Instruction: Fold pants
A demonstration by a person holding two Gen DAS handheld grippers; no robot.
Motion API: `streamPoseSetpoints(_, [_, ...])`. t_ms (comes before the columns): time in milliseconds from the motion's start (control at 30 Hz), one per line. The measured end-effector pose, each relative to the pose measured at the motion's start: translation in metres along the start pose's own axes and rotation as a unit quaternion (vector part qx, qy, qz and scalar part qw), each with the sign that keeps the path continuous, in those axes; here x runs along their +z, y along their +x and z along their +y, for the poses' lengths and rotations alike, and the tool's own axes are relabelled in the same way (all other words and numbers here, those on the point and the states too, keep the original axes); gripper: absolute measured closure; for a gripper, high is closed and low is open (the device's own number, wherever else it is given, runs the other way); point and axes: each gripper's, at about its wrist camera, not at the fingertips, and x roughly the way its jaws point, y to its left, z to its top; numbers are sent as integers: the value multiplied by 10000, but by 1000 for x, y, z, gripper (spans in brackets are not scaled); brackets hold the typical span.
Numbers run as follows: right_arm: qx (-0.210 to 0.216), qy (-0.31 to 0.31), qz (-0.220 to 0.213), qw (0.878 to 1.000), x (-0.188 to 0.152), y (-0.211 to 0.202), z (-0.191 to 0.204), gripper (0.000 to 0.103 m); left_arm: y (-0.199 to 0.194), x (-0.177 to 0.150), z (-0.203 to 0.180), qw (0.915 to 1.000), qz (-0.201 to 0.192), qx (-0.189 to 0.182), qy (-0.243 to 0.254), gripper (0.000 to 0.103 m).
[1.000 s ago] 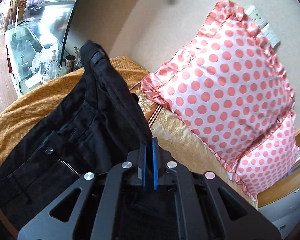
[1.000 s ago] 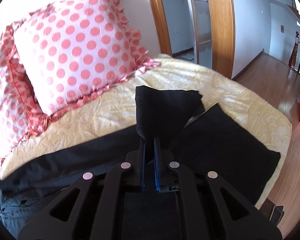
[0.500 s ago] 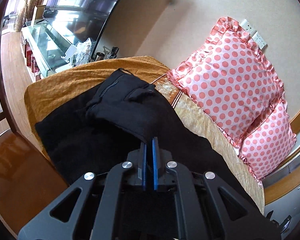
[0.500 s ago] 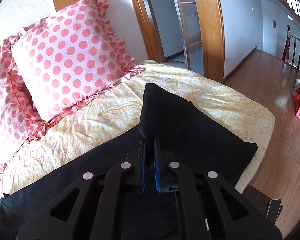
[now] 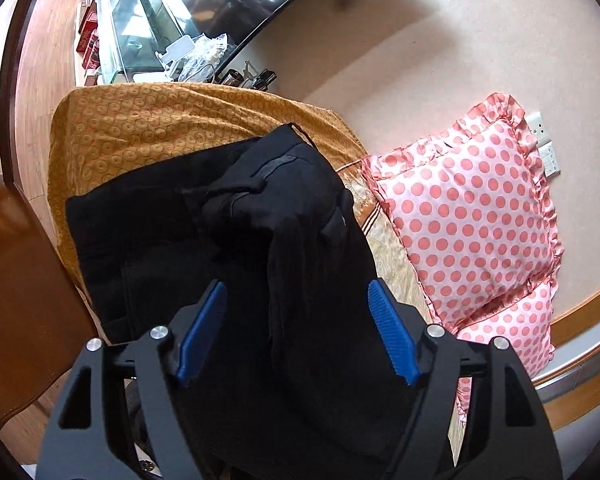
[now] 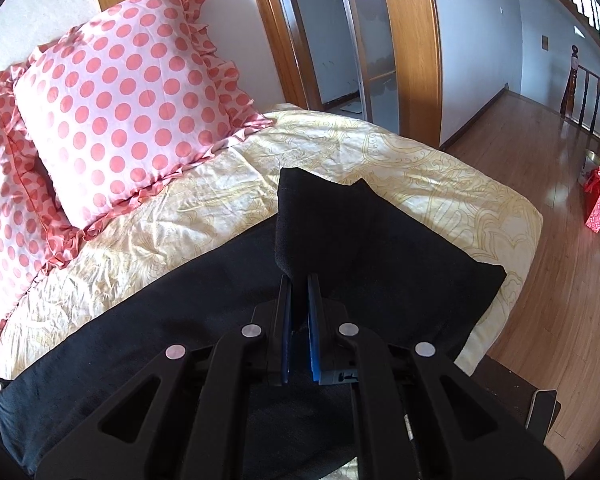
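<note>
**A:** Black cloth is filling the space between the blue pads of the left claw [image 5: 296, 330], but the jaws are standing wide apart, so nothing is being pinched there.

**B:** So the pants [image 5: 260, 220] are lying loose under it?

**A:** Yes, bunched waistband end just ahead of the claw, draped on the bed. Beyond them an orange patterned blanket [image 5: 140, 120] is covering the far end, and to the right a pink polka-dot pillow [image 5: 464, 220] is leaning against the wall.

**B:** And the right claw [image 6: 299, 308]?

**A:** Its jaws are pressed together on a fold of the pants [image 6: 320, 220], which is rising up just ahead of the tips. More of the black fabric is spreading left and right over the pale yellow bedspread [image 6: 420, 160]. Farther left, the pillow [image 6: 120, 92] is sitting at the head of the bed.
</note>
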Motion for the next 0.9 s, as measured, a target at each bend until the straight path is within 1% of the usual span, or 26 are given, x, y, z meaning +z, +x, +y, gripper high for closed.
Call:
streamPoseSetpoints(100, [-18,-3,20,10000,0,2,1,95,15,9,-3,9996,238,-120,-99,32])
streamPoseSetpoints(200, [-26,-26,32,10000,-1,2,2,95,33,17,-4,9977,510,-312,-307,41])
streamPoseSetpoints(233, [-30,-37,33,10000,-1,3,2,95,37,20,-3,9973,547,-337,-368,48])
streamPoseSetpoints(300, [-30,-43,45,10000,-2,3,2,95,43,27,-1,9976,474,-273,-435,66])
streamPoseSetpoints(333, [-19,-37,57,10000,-2,4,2,95,43,31,1,9981,383,-184,-437,81])
streamPoseSetpoints(367, [-19,-37,64,10000,-2,5,2,95,43,35,2,9985,340,-130,-399,87])
streamPoseSetpoints(433, [-17,-53,67,10000,-2,5,2,95,36,38,-1,9996,228,0,-168,91])
streamPoseSetpoints(500, [-3,-59,56,10000,-1,5,2,95,22,36,-12,9996,37,149,249,91])
streamPoseSetpoints(600, [24,-76,18,10000,0,3,3,95,-3,28,-27,9957,-261,318,824,92])
streamPoseSetpoints(667, [40,-99,5,9999,0,2,4,95,-24,17,-35,9872,-627,553,1359,92])
streamPoseSetpoints(700, [47,-100,13,9999,0,2,4,95,-33,10,-37,9800,-842,725,1649,91])
streamPoseSetpoints(733, [49,-99,27,9999,-1,3,4,95,-38,4,-36,9733,-993,906,1858,91])
streamPoseSetpoints(767, [46,-99,41,9999,-2,3,3,95,-39,-1,-31,9688,-1054,1108,1949,87])
streamPoseSetpoints(800, [44,-98,62,9999,-2,5,3,95,-33,-2,-19,9682,-953,1311,1903,86])
streamPoseSetpoints(833, [48,-89,87,9999,-3,7,3,95,-25,-1,-4,9727,-728,1402,1701,85])
streamPoseSetpoints(867, [44,-77,102,9999,-4,8,3,95,-16,1,14,9790,-437,1431,1386,85])
streamPoseSetpoints(900, [46,-55,124,9999,-5,9,2,95,-8,1,32,9849,-178,1380,1034,85])
